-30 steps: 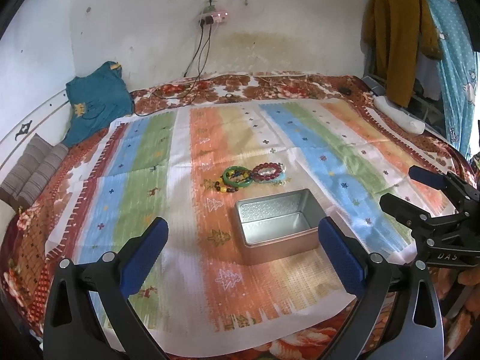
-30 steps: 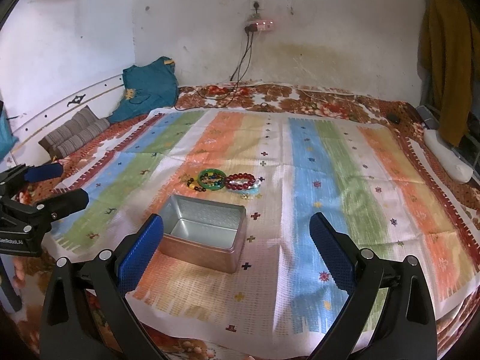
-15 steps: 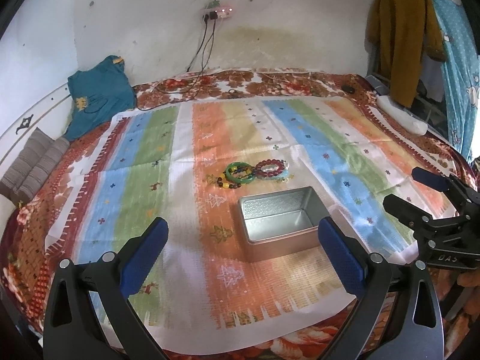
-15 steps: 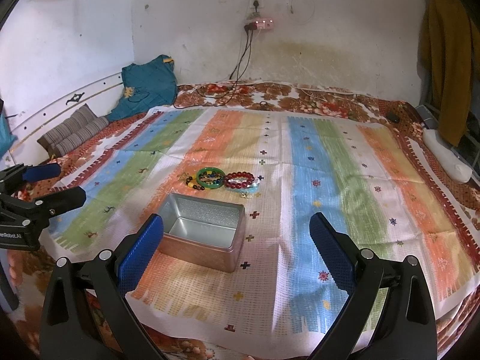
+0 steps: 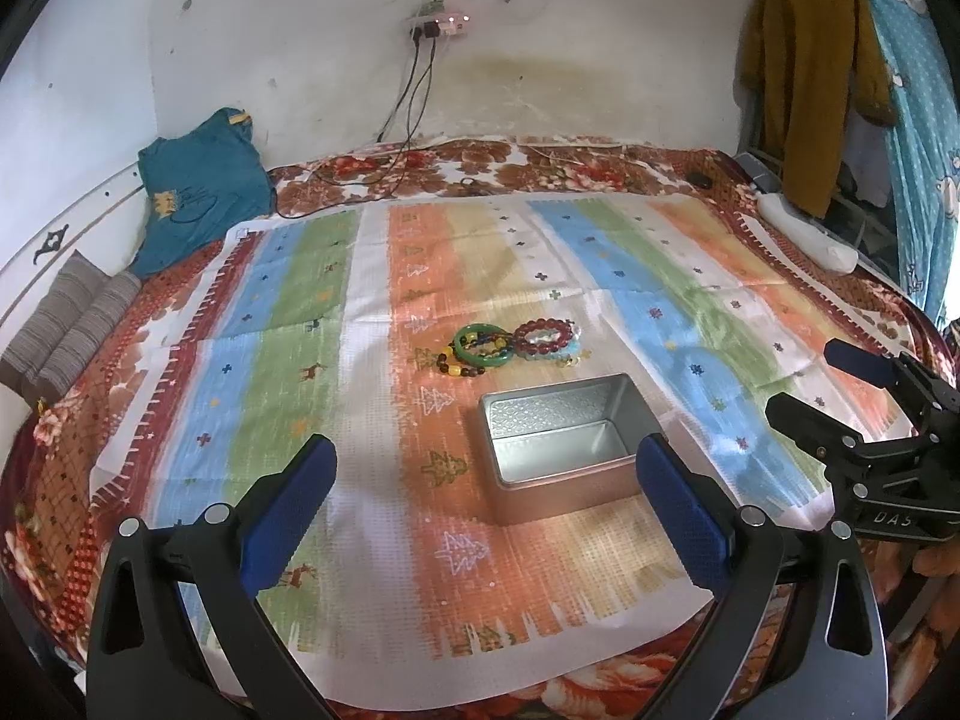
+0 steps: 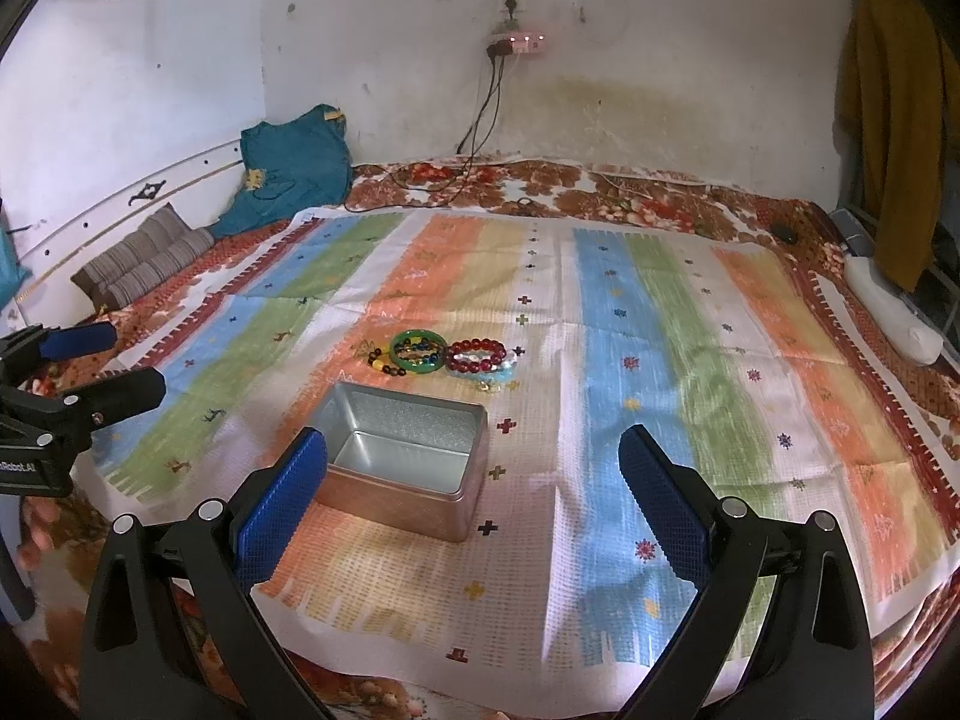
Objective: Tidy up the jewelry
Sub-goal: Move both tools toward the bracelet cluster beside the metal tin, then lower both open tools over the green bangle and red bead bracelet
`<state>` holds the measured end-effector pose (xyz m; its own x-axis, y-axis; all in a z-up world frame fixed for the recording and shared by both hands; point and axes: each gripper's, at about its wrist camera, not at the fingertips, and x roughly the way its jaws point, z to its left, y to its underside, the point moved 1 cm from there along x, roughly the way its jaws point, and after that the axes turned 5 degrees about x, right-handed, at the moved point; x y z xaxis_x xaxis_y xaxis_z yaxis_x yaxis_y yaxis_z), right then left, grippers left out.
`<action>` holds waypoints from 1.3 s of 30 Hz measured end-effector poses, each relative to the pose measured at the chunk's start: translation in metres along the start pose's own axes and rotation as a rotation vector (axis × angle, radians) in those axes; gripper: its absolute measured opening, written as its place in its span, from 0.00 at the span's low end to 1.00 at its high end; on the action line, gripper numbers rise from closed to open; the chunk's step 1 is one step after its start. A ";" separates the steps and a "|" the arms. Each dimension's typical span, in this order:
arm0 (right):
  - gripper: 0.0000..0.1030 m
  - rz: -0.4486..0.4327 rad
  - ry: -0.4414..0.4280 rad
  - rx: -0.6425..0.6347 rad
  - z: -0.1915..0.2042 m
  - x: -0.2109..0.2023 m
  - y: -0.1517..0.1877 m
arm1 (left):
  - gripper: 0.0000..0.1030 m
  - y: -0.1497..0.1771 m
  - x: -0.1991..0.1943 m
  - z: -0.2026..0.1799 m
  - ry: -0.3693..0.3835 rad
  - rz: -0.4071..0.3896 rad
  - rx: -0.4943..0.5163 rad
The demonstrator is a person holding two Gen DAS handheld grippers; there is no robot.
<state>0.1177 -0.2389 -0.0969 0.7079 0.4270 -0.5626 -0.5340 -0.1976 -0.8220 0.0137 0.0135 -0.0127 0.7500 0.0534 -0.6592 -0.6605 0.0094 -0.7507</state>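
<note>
Nothing has gone into the metal tin (image 5: pixel 555 450) so far: it sits open and empty on the striped cloth (image 5: pixel 288 324), near your edge of the bed, its embossed floor bare in both views. The jewelry lies in one cluster just beyond the tin's far wall — a green bangle (image 5: pixel 483 345), a red bead bracelet (image 5: pixel 545 336) touching it on the right, a darker mixed-bead strand (image 5: pixel 459 367) partly under the bangle, and pale blue and yellowish pieces beneath the red beads that are too small to identify. By my judgement the whole task remains ahead of you; every piece has yet to be lifted and placed. Your left gripper (image 5: pixel 480 510) is spread wide, its blue pads empty and clear of the cloth, the tin framed between them but untouched. Your right gripper (image 6: pixel 474 498) is likewise fully spread and holding nothing — it hangs above the near part of the cloth with the tin just inside its left pad, no contact visible. Each tool appears at the edge of the other's view, well apart from the jewelry.
</note>
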 end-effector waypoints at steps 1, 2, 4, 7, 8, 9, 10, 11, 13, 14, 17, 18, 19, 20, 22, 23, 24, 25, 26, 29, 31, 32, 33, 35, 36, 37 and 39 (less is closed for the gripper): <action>0.96 0.004 0.001 0.000 0.002 0.001 -0.002 | 0.95 0.000 0.001 0.001 0.006 0.006 -0.004; 0.96 0.007 0.003 0.001 0.004 0.002 -0.003 | 0.95 0.000 0.002 0.002 0.010 0.012 -0.007; 0.96 0.014 0.003 0.003 0.004 0.003 -0.004 | 0.95 0.000 0.004 0.004 0.008 0.018 -0.008; 0.96 0.022 0.006 0.004 0.004 0.006 -0.005 | 0.95 0.000 0.005 0.004 0.002 0.025 -0.005; 0.96 0.027 0.007 0.006 0.004 0.008 -0.006 | 0.95 -0.001 0.007 0.004 -0.003 0.030 -0.005; 0.96 0.035 0.010 0.008 0.003 0.010 -0.006 | 0.95 0.000 0.008 0.004 -0.008 0.034 -0.005; 0.96 0.040 0.012 0.009 0.004 0.012 -0.007 | 0.95 -0.001 0.010 0.005 -0.012 0.039 -0.006; 0.96 0.047 0.015 0.010 0.003 0.015 -0.009 | 0.95 -0.001 0.011 0.006 -0.016 0.043 -0.007; 0.96 0.053 0.022 0.007 0.003 0.019 -0.011 | 0.95 -0.003 0.015 0.009 -0.028 0.051 -0.012; 0.96 0.056 0.025 0.003 0.004 0.020 -0.012 | 0.95 -0.006 0.019 0.010 -0.034 0.055 -0.016; 0.96 0.064 0.035 -0.009 0.005 0.026 -0.015 | 0.95 -0.009 0.024 0.018 -0.053 0.061 -0.036; 0.96 0.066 0.037 -0.011 0.005 0.027 -0.016 | 0.95 -0.011 0.026 0.019 -0.056 0.064 -0.045; 0.96 0.068 0.041 -0.016 0.005 0.029 -0.017 | 0.95 -0.012 0.029 0.021 -0.054 0.071 -0.053; 0.96 0.069 0.043 -0.020 0.006 0.031 -0.018 | 0.95 -0.014 0.031 0.022 -0.055 0.075 -0.051; 0.96 0.076 0.049 -0.031 0.007 0.035 -0.020 | 0.95 -0.017 0.036 0.023 -0.065 0.077 -0.032; 0.96 0.080 0.050 -0.034 0.007 0.037 -0.022 | 0.95 -0.018 0.037 0.023 -0.070 0.078 -0.024; 0.96 0.081 0.050 -0.032 0.007 0.039 -0.024 | 0.95 -0.020 0.040 0.021 -0.070 0.082 -0.021; 0.96 0.082 0.050 -0.030 0.006 0.041 -0.025 | 0.95 -0.021 0.041 0.021 -0.066 0.085 -0.021; 0.96 0.084 0.049 -0.029 0.006 0.043 -0.026 | 0.95 -0.022 0.043 0.021 -0.062 0.088 -0.022; 0.96 0.091 0.045 -0.031 0.008 0.049 -0.030 | 0.95 -0.028 0.050 0.020 -0.046 0.101 -0.018; 0.96 0.096 0.034 -0.033 0.011 0.052 -0.032 | 0.95 -0.032 0.056 0.021 -0.053 0.109 -0.016; 0.96 0.097 0.033 -0.036 0.012 0.053 -0.033 | 0.95 -0.033 0.058 0.022 -0.055 0.112 -0.018; 0.96 0.100 0.034 -0.045 0.014 0.055 -0.034 | 0.95 -0.035 0.061 0.023 -0.056 0.119 -0.023; 0.96 0.110 0.034 -0.049 0.014 0.060 -0.036 | 0.95 -0.040 0.069 0.026 -0.059 0.131 -0.035; 0.96 0.120 0.033 -0.044 0.014 0.064 -0.038 | 0.95 -0.042 0.072 0.028 -0.060 0.137 -0.043; 0.96 0.125 0.033 -0.040 0.013 0.066 -0.039 | 0.95 -0.044 0.077 0.031 -0.057 0.147 -0.056; 0.96 0.140 0.037 -0.030 0.011 0.074 -0.043 | 0.95 -0.047 0.084 0.035 -0.048 0.160 -0.074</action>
<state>0.1881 -0.1896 -0.1023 0.6444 0.3607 -0.6743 -0.6150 -0.2796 -0.7373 0.1062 0.0528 -0.0315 0.6322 0.0962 -0.7688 -0.7654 -0.0765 -0.6389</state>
